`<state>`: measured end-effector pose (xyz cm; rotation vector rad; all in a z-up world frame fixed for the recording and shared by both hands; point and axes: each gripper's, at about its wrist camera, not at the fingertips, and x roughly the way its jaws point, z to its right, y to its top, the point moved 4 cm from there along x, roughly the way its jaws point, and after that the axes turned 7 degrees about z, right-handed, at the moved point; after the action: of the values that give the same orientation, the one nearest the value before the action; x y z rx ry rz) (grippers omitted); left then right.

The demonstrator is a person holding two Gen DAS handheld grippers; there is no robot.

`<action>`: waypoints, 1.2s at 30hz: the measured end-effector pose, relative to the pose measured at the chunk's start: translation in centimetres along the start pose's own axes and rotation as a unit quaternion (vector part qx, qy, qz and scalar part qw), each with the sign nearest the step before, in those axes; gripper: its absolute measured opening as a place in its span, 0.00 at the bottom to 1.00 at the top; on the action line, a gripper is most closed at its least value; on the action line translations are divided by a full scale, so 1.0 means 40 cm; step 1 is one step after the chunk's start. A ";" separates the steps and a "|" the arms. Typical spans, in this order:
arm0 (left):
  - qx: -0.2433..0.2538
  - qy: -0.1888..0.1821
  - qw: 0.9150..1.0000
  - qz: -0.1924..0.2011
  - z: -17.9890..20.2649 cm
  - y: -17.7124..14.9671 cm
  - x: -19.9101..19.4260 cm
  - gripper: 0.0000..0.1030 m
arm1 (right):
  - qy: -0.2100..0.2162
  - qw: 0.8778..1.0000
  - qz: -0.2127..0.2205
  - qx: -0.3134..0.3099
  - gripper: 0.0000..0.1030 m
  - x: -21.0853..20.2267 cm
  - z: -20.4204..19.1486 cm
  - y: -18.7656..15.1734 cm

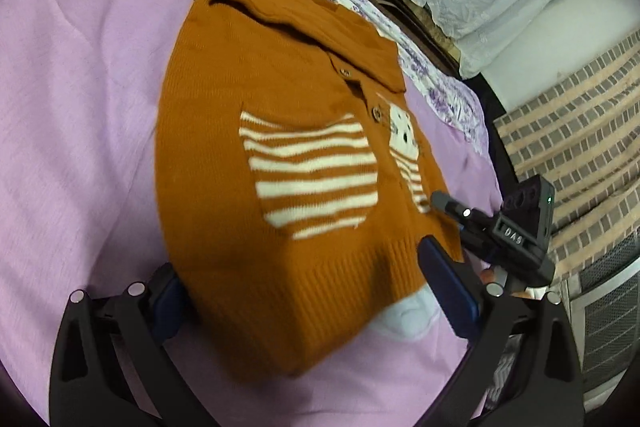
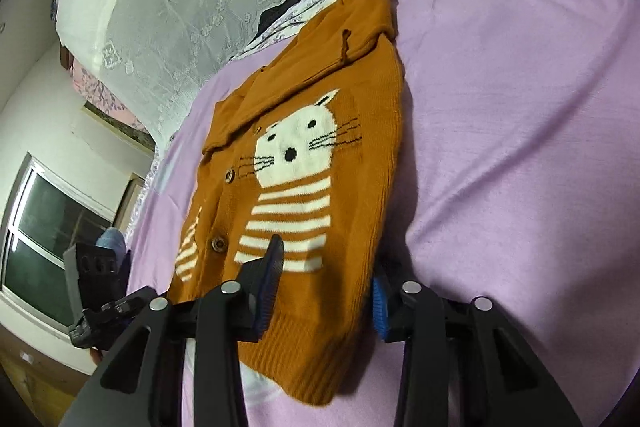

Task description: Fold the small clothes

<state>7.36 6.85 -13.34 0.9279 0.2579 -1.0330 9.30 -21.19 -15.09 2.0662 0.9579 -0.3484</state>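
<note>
A small orange knit cardigan [image 1: 248, 163] with white stripes, buttons and a white cat face [image 2: 298, 147] lies on the pink bedsheet [image 1: 80, 107]. Its sleeves seem folded in. My left gripper [image 1: 308, 287] is open, its blue-padded fingers [image 1: 448, 287] straddling the ribbed hem at one bottom corner. My right gripper [image 2: 326, 291] is open too, its fingers [image 2: 268, 283] either side of the hem at the other corner. The right gripper also shows in the left wrist view [image 1: 500, 231], at the cardigan's right edge.
A floral sheet [image 1: 440, 87] edges the bed behind the collar. White lace fabric [image 2: 180, 7] hangs beyond it. A brick-pattern wall [image 1: 580, 147] and a window [image 2: 48, 239] stand off the bed's sides. Pink sheet [image 2: 520, 147] spreads around the cardigan.
</note>
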 end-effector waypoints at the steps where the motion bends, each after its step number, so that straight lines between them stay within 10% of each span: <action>1: 0.007 0.007 1.000 0.005 0.004 -0.004 -0.003 0.80 | -0.002 1.000 0.000 0.000 0.24 -0.001 0.002 -0.002; 4: 0.000 0.004 1.000 0.004 -0.004 -0.010 -0.004 0.48 | 0.004 1.000 -0.008 -0.001 0.16 0.003 -0.002 -0.009; 14: -0.066 -0.026 0.997 0.014 -0.070 -0.009 -0.035 0.10 | 0.003 1.000 0.019 -0.022 0.05 -0.038 -0.026 -0.016; 22: -0.048 -0.017 0.999 0.019 -0.060 -0.024 -0.054 0.07 | 0.011 1.000 0.015 -0.014 0.05 -0.058 -0.021 -0.023; 30: -0.071 -0.047 0.996 -0.005 -0.062 -0.012 -0.013 0.42 | -0.003 0.999 -0.017 -0.035 0.19 -0.021 -0.029 -0.045; 33: -0.025 -0.017 1.000 0.002 -0.033 -0.017 -0.010 0.28 | -0.013 0.998 -0.018 -0.057 0.06 -0.015 -0.045 -0.059; 34: -0.014 -0.015 1.000 0.001 -0.025 -0.022 -0.012 0.05 | -0.014 0.998 -0.013 -0.061 0.06 -0.019 -0.049 -0.062; 36: -0.009 -0.016 1.000 0.012 -0.020 -0.024 -0.027 0.05 | -0.014 0.997 0.001 -0.071 0.05 -0.032 -0.059 -0.063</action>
<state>6.18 7.94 -13.73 0.8954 0.2285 -1.0202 6.38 -19.08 -14.34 1.9273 0.9374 -0.2993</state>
